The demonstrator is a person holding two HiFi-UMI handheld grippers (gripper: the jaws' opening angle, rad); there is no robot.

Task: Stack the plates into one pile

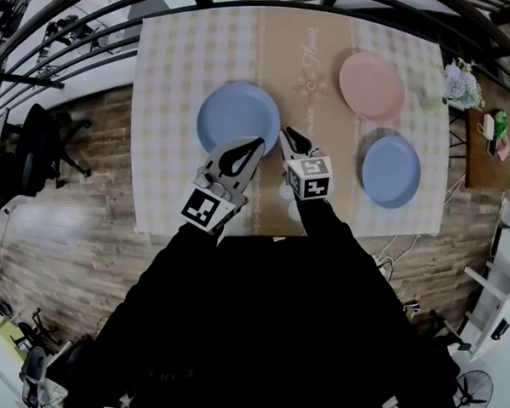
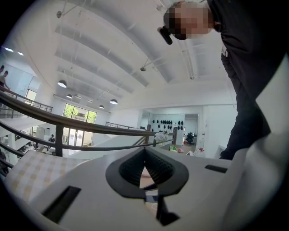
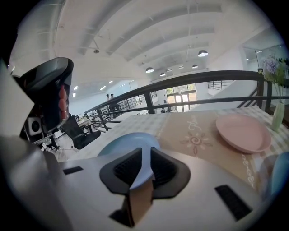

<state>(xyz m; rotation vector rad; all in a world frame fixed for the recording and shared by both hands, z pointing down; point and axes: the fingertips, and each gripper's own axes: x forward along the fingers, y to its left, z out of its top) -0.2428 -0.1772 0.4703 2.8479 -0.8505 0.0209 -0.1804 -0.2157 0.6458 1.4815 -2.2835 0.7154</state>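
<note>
Three plates lie apart on the checked tablecloth (image 1: 167, 83). A blue plate (image 1: 238, 117) sits left of middle, a pink plate (image 1: 372, 84) at the far right, and a second blue plate (image 1: 391, 170) at the near right. My left gripper (image 1: 260, 143) hovers at the near edge of the left blue plate, its jaws shut and empty. My right gripper (image 1: 286, 136) is just right of it over the tan runner, its jaws slightly open with nothing between them. In the right gripper view the blue plate (image 3: 124, 143) lies straight ahead of the right gripper (image 3: 145, 151) and the pink plate (image 3: 243, 131) to the right.
A vase of flowers (image 1: 462, 82) stands at the table's far right corner. A small side table (image 1: 488, 147) is beyond the right edge. A metal railing (image 1: 67, 52) curves round the far side, and an office chair (image 1: 41, 145) stands on the floor to the left.
</note>
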